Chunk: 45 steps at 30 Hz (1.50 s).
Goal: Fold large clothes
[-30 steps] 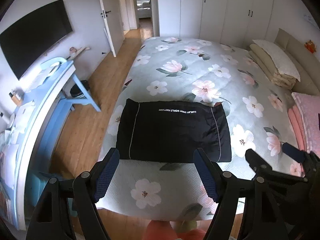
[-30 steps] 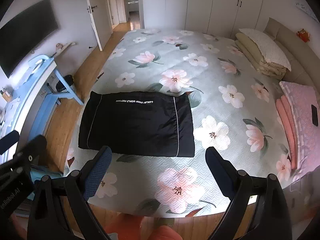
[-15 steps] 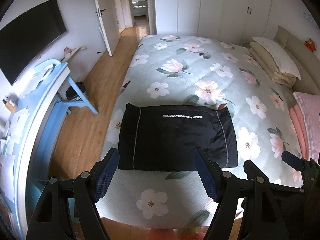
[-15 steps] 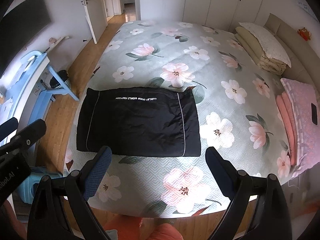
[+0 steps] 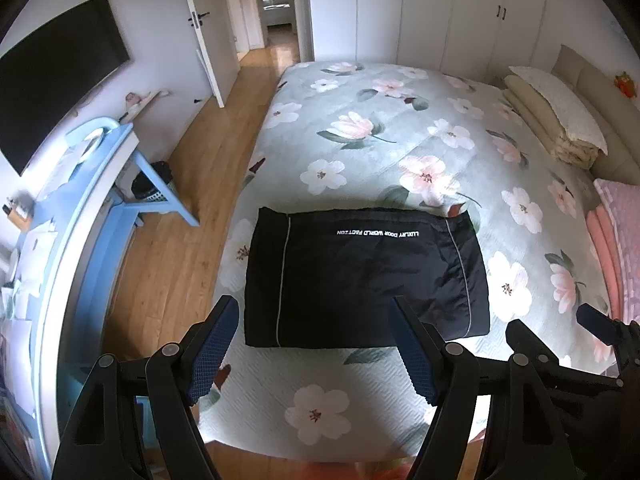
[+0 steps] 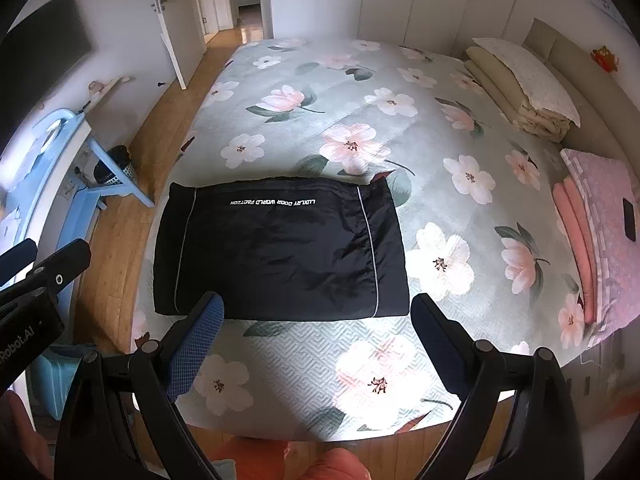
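Observation:
A black garment (image 5: 364, 276) lies folded into a flat rectangle near the foot edge of the bed (image 5: 400, 136), with white lettering along its far edge. It also shows in the right wrist view (image 6: 280, 248). My left gripper (image 5: 314, 344) is open and empty, held above the bed's near edge, apart from the garment. My right gripper (image 6: 316, 340) is open and empty, also held back over the near edge. The right gripper shows at the right of the left wrist view (image 5: 592, 328).
Folded bedding and a pillow (image 5: 556, 120) lie at the bed's far right. Pink folded blankets (image 6: 600, 232) lie at the right edge. A blue desk (image 5: 80, 184) stands left, with a black bin (image 5: 150, 186) under it. Wooden floor runs along the left to an open door.
Both grippers have risen and drawn back a little, so the garment sits lower and further away in both views. The garment has not moved. Both grippers stay open.

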Available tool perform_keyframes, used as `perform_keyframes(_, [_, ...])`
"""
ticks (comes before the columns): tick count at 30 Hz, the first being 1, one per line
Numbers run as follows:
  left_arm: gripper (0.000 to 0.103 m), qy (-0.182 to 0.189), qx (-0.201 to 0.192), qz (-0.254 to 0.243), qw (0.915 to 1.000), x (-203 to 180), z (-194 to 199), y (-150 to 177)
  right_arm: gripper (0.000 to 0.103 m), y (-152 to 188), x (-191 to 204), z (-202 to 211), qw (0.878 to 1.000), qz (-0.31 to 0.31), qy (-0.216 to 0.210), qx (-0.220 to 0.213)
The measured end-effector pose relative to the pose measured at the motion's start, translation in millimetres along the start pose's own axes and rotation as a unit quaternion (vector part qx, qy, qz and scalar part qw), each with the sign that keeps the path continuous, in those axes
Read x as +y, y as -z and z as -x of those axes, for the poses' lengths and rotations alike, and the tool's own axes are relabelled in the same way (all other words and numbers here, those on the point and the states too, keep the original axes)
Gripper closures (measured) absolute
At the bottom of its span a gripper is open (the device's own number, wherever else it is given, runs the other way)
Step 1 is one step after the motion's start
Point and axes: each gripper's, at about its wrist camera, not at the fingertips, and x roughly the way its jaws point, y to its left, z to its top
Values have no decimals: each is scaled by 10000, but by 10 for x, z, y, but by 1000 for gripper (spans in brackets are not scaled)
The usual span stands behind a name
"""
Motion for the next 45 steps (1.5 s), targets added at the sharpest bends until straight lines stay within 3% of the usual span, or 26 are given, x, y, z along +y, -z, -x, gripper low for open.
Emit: perform_keyframes(45, [25, -196, 377, -44, 9991, 197, -366, -40, 8, 24, 218, -300, 9996, -70, -43, 287])
